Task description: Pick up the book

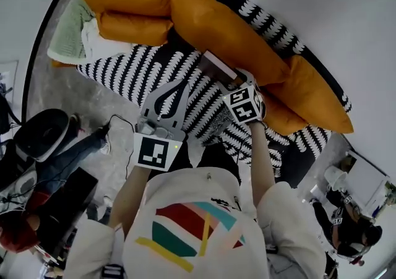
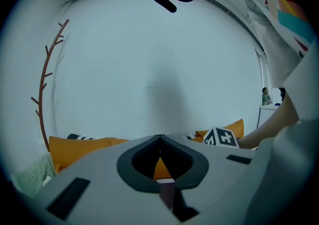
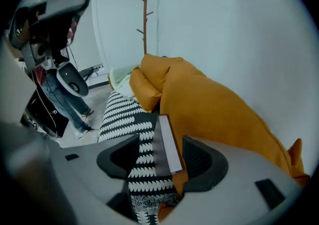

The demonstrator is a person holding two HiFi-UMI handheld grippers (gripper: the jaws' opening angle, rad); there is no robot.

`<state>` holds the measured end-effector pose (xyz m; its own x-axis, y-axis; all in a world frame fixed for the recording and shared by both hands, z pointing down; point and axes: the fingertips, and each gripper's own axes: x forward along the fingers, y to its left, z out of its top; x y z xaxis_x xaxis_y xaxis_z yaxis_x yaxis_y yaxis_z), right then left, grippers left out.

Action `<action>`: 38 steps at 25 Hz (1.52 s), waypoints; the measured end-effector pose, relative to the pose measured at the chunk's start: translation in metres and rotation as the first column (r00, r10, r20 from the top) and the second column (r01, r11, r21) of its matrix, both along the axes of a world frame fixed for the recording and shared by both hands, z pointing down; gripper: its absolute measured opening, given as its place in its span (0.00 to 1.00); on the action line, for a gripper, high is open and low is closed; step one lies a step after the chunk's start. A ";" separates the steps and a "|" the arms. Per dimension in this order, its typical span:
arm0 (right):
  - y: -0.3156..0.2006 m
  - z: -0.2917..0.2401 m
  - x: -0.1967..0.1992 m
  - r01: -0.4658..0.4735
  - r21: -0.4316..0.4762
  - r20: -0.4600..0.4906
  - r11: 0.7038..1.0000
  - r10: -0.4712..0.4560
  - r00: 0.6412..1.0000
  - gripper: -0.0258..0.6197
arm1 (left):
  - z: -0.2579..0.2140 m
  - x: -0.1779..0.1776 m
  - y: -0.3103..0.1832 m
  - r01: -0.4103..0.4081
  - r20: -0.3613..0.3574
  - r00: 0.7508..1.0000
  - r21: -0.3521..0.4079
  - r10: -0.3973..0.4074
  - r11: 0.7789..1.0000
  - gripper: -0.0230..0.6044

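We are at the approach: the right gripper (image 3: 160, 151) hangs over the book (image 3: 169, 141) with its jaws wide apart and the book between them, not yet pressed, while the left gripper (image 2: 159, 139) has its jaws together on nothing. The book seems to stand on its long edge on the patterned cover (image 3: 124, 114), against the orange cushion (image 3: 214, 104), pale page edge up, its long axis running away from the right gripper along the cushion's foot. Next, we judge, sink, straddle its thickness squarely, then close
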<state>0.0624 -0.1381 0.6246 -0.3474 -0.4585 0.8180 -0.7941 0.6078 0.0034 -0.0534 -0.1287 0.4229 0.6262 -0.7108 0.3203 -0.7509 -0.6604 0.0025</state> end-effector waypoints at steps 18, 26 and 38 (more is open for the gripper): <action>-0.018 0.078 0.004 0.018 -0.177 -0.170 0.984 -0.048 0.984 0.46 | 0.011 -0.011 -0.015 0.055 0.004 0.998 0.002 -0.055 0.999 0.04; -0.026 0.096 0.005 0.035 -0.224 -0.249 0.974 -0.092 0.964 0.45 | 0.017 -0.008 -0.021 0.055 0.003 0.998 -0.011 -0.055 0.998 0.04; 0.017 0.168 0.013 0.073 -0.498 -0.312 0.864 -0.257 0.915 0.31 | 0.031 -0.011 -0.026 0.053 0.021 0.998 -0.031 -0.053 0.998 0.04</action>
<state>0.0755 -0.1210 0.7929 -0.0260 0.0471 0.9985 -0.6806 0.7308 -0.0522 -0.0643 -0.1542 0.4538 0.5811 -0.7323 0.3551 -0.7850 -0.6194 0.0073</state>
